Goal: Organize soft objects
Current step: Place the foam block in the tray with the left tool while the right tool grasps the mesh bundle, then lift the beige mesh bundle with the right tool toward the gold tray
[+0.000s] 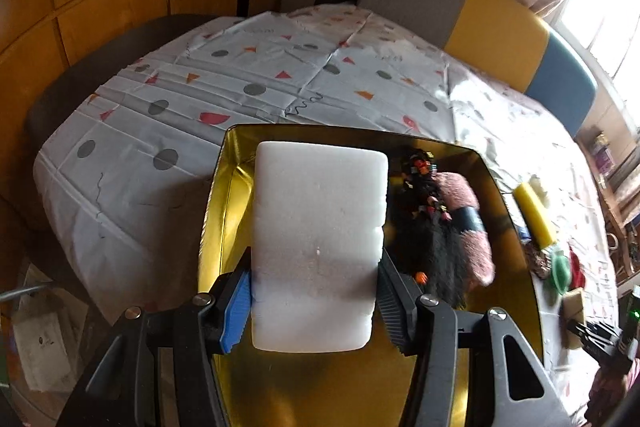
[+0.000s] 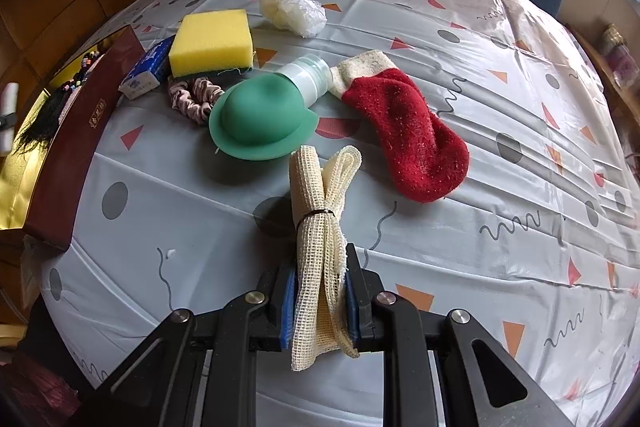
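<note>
Fingers on the left gripper (image 1: 314,301) are squeezing one white foam block (image 1: 320,243), which is hanging over the gold-lined box (image 1: 224,211). Sitting in that box already: one pink fuzzy thing (image 1: 466,223) and a black hairy clump with beads (image 1: 428,227), too tangled to make out properly.

Over on the right gripper (image 2: 320,301), the fingers are clamping one rolled cream mesh cloth (image 2: 320,227), tied with a dark band, above the tablecloth (image 2: 500,247).

Lying further out on the cloth: one green silicone cap (image 2: 256,119) touching a clear bottle (image 2: 310,77), one red sock (image 2: 408,131), one yellow sponge (image 2: 212,41), one pink scrunchie (image 2: 194,97) half tucked under the sponge, one crumpled plastic bag (image 2: 292,9) and one blue-white packet (image 2: 146,73), partly hidden behind the box wall.
</note>
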`<action>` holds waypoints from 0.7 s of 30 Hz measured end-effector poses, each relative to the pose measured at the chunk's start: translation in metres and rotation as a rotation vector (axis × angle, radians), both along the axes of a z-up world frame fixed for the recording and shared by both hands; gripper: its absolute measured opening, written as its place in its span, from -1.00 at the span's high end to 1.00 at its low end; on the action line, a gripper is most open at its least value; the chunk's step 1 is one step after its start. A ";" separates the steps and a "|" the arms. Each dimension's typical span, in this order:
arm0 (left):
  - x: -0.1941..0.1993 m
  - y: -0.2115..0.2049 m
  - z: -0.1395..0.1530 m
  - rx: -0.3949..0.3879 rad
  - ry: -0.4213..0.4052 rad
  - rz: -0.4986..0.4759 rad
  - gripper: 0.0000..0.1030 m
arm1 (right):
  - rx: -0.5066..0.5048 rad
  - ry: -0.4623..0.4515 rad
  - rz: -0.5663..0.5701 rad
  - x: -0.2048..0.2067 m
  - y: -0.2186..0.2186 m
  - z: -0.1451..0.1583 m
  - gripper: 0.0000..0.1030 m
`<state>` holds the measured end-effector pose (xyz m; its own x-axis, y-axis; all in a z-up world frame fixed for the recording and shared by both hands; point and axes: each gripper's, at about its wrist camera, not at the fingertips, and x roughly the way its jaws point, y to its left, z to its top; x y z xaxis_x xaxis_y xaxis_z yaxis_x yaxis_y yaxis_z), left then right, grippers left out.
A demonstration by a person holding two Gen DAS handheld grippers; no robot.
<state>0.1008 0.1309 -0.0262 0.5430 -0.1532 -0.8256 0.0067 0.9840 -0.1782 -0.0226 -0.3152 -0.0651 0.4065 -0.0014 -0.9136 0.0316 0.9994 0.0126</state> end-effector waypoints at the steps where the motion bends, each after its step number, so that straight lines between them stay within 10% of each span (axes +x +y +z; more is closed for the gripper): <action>1: 0.004 -0.004 -0.002 0.013 0.003 -0.009 -0.09 | -0.001 -0.001 0.001 0.000 0.000 0.000 0.60; 21: 0.036 -0.029 -0.012 0.108 -0.028 -0.006 -0.61 | -0.034 0.002 0.017 0.000 0.001 -0.002 0.60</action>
